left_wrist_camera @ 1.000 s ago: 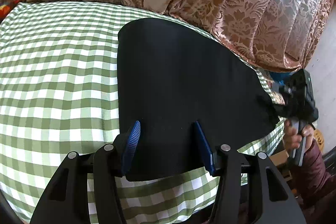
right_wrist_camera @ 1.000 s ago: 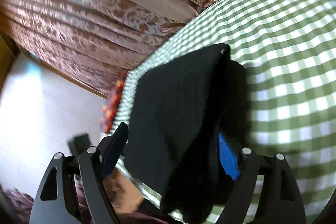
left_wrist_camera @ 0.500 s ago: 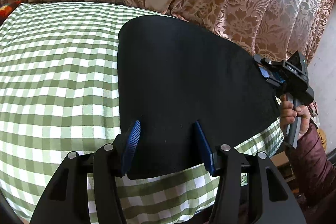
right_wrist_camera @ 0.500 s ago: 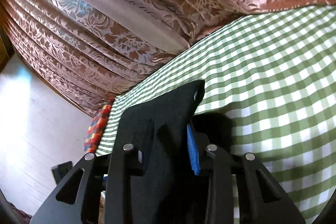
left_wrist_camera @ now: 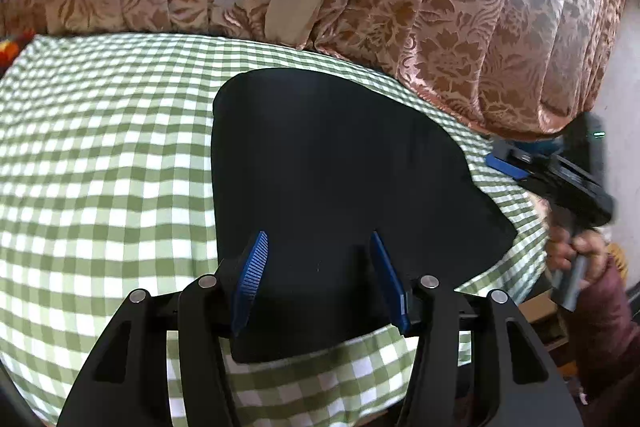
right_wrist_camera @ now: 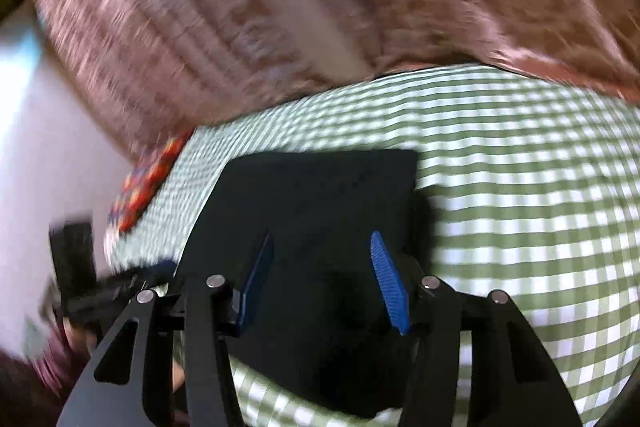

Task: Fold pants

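Black folded pants (left_wrist_camera: 332, 187) lie flat on a green-and-white checked cloth (left_wrist_camera: 100, 167). My left gripper (left_wrist_camera: 318, 243) is open, its blue pads hovering over the near end of the pants. My right gripper (right_wrist_camera: 320, 241) is open and empty over the pants (right_wrist_camera: 320, 203), its view blurred by motion. In the left wrist view the right gripper (left_wrist_camera: 520, 165) is off the pants' right edge, held by a hand (left_wrist_camera: 572, 251).
Brown floral curtains (left_wrist_camera: 440, 7) hang close behind the table's far edge. A colourful cloth (right_wrist_camera: 148, 179) lies past the table's far left end. The table's edge (left_wrist_camera: 532, 239) drops off at the right. The left gripper's body (right_wrist_camera: 104, 291) shows at lower left.
My right gripper, shut on the pants' edge half a second ago, has let go, opened and pulled back to the right. The pants now lie flat. My left gripper has barely moved.
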The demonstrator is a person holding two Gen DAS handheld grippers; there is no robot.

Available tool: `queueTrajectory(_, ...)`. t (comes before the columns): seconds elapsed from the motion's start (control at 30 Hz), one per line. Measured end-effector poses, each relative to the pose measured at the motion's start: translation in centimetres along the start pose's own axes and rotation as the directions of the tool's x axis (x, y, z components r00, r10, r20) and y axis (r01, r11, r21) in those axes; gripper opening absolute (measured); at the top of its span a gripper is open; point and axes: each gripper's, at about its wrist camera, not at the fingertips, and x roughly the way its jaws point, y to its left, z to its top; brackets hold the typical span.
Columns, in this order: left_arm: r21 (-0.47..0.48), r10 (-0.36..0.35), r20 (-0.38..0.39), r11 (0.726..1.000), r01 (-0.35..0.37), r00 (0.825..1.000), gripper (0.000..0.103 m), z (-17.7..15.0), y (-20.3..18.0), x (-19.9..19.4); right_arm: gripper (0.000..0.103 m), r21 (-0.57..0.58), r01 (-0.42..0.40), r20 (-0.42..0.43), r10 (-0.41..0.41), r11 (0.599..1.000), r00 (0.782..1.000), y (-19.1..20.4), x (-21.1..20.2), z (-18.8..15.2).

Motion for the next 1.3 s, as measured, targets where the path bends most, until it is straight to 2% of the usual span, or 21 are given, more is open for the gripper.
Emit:
queueTrajectory(0.07, 0.013, 0.021, -0.009, 1.0, -0.021, 1.0, 0.052, -0.1, -0.4, 0.4, 0.051, -0.073, 0.052, -0.053, -0.056, 0.996, 0.997, 1.5, 0.8, -1.5)
queueTrajectory(0.17, 0.05, 0.064, -0.012, 0.997, -0.063, 0.998, 0.052, -0.8, -1.0, 0.8, 0.049, -0.099, 0.156, -0.107, -0.167, 0.983, 0.98, 1.0, 1.8, -4.1)
queueTrajectory(0.3, 0.005, 0.039, -0.027, 0.999, -0.038, 0.999, 0.053, -2.2, -0.4, 1.2, 0.048, -0.123, 0.206, -0.066, -0.215, 0.971, 0.974, 0.5, 2.2, -6.4)
queueTrajectory(0.37, 0.018, 0.061, -0.009, 0.998, -0.061, 0.998, 0.053, -2.7, -0.7, 1.3, 0.048, -0.113, 0.217, -0.057, -0.224, 0.97, 0.973, 0.6, 2.5, -6.4)
queueTrajectory(0.5, 0.022, 0.112, 0.0, 0.993, -0.112, 0.994, 0.053, -2.4, -1.3, 1.1, 0.05, -0.116, 0.222, -0.068, -0.23, 0.968, 0.971, 1.1, 2.1, -5.6)
queueTrajectory(0.57, 0.037, 0.148, 0.012, 0.988, -0.148, 0.989, 0.054, -2.1, -1.7, 0.6, 0.054, -0.096, 0.212, -0.073, -0.219, 0.973, 0.973, 1.3, 1.5, -4.7)
queueTrajectory(0.7, 0.062, 0.211, 0.052, 0.975, -0.214, 0.976, 0.054, -1.7, -2.3, -0.3, 0.058, -0.082, 0.187, -0.023, -0.19, 0.979, 0.982, 2.3, 0.6, -2.3)
queueTrajectory(0.8, 0.079, 0.235, 0.078, 0.967, -0.241, 0.969, 0.054, -1.2, -2.6, -1.1, 0.058, -0.06, 0.154, -0.009, -0.155, 0.986, 0.988, 2.6, 1.2, -0.2)
queueTrajectory(0.9, 0.087, 0.245, 0.088, 0.964, -0.253, 0.965, 0.054, -0.8, -2.7, -1.2, 0.058, -0.053, 0.16, -0.007, -0.161, 0.986, 0.987, 2.6, 2.7, 1.7)
queueTrajectory(0.97, 0.093, 0.257, 0.086, 0.96, -0.264, 0.963, 0.054, -0.6, -2.6, -1.0, 0.058, -0.039, 0.192, -0.025, -0.193, 0.981, 0.981, 1.9, 4.3, 2.7)
queueTrajectory(1.03, 0.098, 0.263, 0.083, 0.958, -0.271, 0.961, 0.054, -0.5, -2.5, -0.8, 0.058, -0.043, 0.279, -0.077, -0.282, 0.959, 0.956, 0.9, 6.2, 3.0)
queueTrajectory(1.07, 0.099, 0.265, 0.078, 0.957, -0.272, 0.961, 0.054, -0.5, -2.5, -0.7, 0.058, -0.052, 0.335, -0.111, -0.339, 0.941, 0.934, 0.2, 7.4, 2.9)
queueTrajectory(1.13, 0.103, 0.27, 0.064, 0.956, -0.275, 0.961, 0.054, -0.5, -2.3, -0.2, 0.061, -0.043, 0.351, -0.128, -0.354, 0.935, 0.926, -0.7, 8.2, 2.4)
queueTrajectory(1.17, 0.105, 0.274, 0.055, 0.955, -0.278, 0.96, 0.054, -0.5, -2.2, 0.1, 0.063, -0.039, 0.352, -0.122, -0.354, 0.935, 0.927, -0.9, 8.1, 2.2)
queueTrajectory(1.2, 0.105, 0.276, 0.043, 0.955, -0.279, 0.96, 0.054, -0.6, -1.9, 0.5, 0.069, -0.029, 0.352, -0.111, -0.353, 0.936, 0.929, -1.1, 7.7, 2.1)
queueTrajectory(1.23, 0.103, 0.273, 0.038, 0.956, -0.275, 0.961, 0.054, -0.6, -1.7, 0.7, 0.073, -0.005, 0.334, -0.088, -0.333, 0.943, 0.939, -1.4, 7.0, 2.0)
queueTrajectory(1.3, 0.085, 0.265, 0.039, 0.96, -0.268, 0.963, 0.061, -0.7, -1.3, 0.8, 0.08, 0.048, 0.289, -0.045, -0.287, 0.956, 0.957, -2.0, 5.3, 1.7)
